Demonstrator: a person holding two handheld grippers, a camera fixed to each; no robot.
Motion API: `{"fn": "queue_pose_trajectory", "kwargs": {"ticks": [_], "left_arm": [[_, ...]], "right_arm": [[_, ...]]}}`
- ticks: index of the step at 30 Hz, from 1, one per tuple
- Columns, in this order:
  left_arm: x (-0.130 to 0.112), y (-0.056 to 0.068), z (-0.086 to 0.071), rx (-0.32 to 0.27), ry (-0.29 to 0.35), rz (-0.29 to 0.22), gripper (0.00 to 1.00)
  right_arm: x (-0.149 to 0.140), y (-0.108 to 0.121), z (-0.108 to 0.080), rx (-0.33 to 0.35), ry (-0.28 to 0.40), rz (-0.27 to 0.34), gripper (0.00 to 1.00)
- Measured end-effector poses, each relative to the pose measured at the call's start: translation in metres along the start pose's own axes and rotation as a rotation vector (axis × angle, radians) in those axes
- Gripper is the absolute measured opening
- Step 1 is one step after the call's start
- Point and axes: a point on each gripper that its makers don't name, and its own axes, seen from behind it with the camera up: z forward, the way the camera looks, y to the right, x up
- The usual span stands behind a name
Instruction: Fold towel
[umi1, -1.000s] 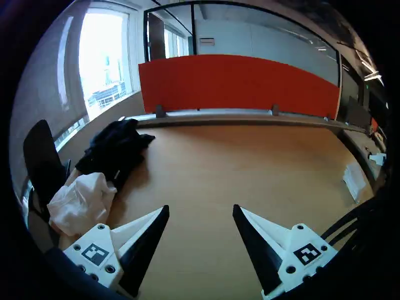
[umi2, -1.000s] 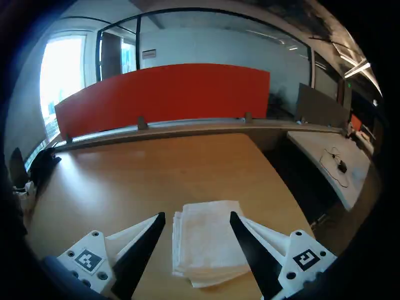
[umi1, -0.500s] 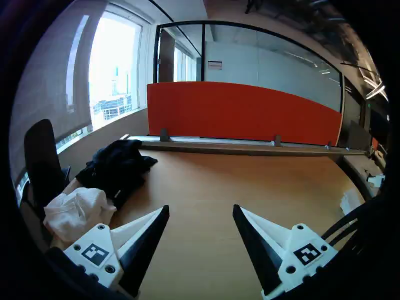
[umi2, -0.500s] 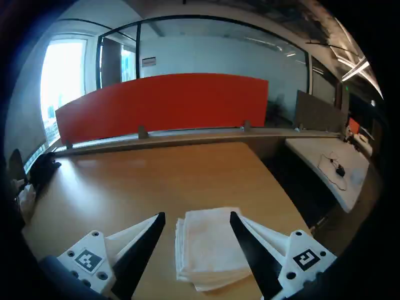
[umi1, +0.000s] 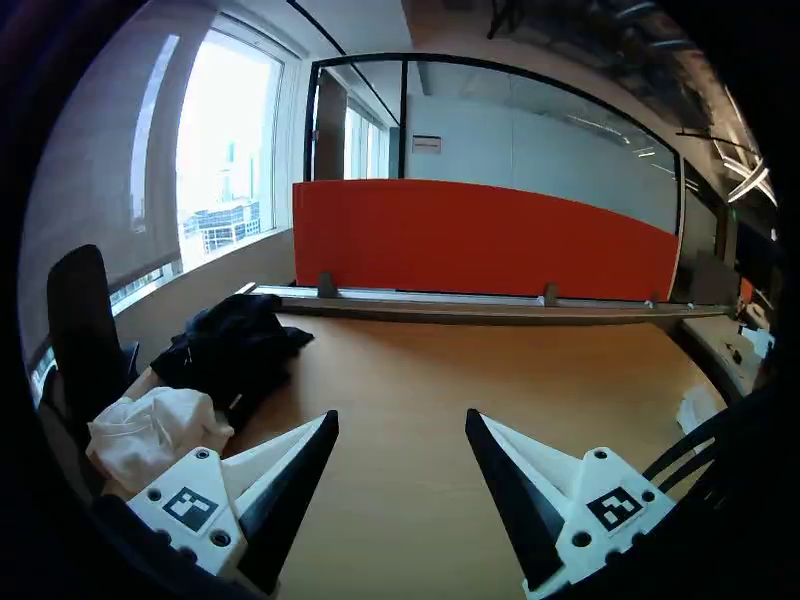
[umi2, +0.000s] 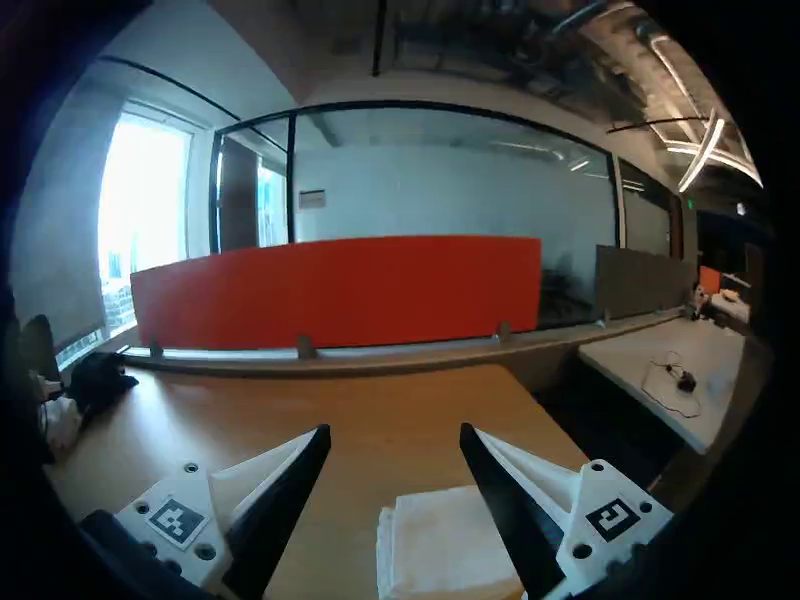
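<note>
My right gripper (umi2: 392, 430) spreads wide and empty over the plush white towel (umi2: 445, 545), a stacked square between its fingers. My left gripper (umi1: 400, 413) gapes empty above the smooth wooden table (umi1: 420, 390).

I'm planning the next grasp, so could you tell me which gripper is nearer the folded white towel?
Right. The right gripper hangs open directly over the folded towel; the left gripper is open over bare table, farther off.

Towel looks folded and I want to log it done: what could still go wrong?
The towel lies near the edge of the table, just ahead of the open right gripper; a brush from a finger could slide it off or loosen its layers.
</note>
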Motion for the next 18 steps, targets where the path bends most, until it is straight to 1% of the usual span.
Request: {"fn": "queue_pose_trajectory", "kwargs": {"ticks": [2, 5, 11, 18], "left_arm": [[0.003, 0.000, 0.000, -0.003, 0.010, 0.004, 0.94], [0.009, -0.001, -0.001, -0.006, 0.026, 0.003, 0.94], [0.021, 0.001, -0.002, -0.022, 0.065, -0.005, 0.94], [0.032, 0.006, -0.003, -0.039, 0.101, 0.018, 0.94]], "right_arm": [[0.011, -0.006, -0.002, 0.014, 0.036, 0.004, 1.00], [0.021, -0.016, -0.006, 0.030, 0.068, 0.008, 1.00], [0.034, -0.035, -0.009, 0.049, 0.105, 0.004, 1.00], [0.042, -0.060, -0.012, 0.073, 0.124, -0.013, 1.00]]}}
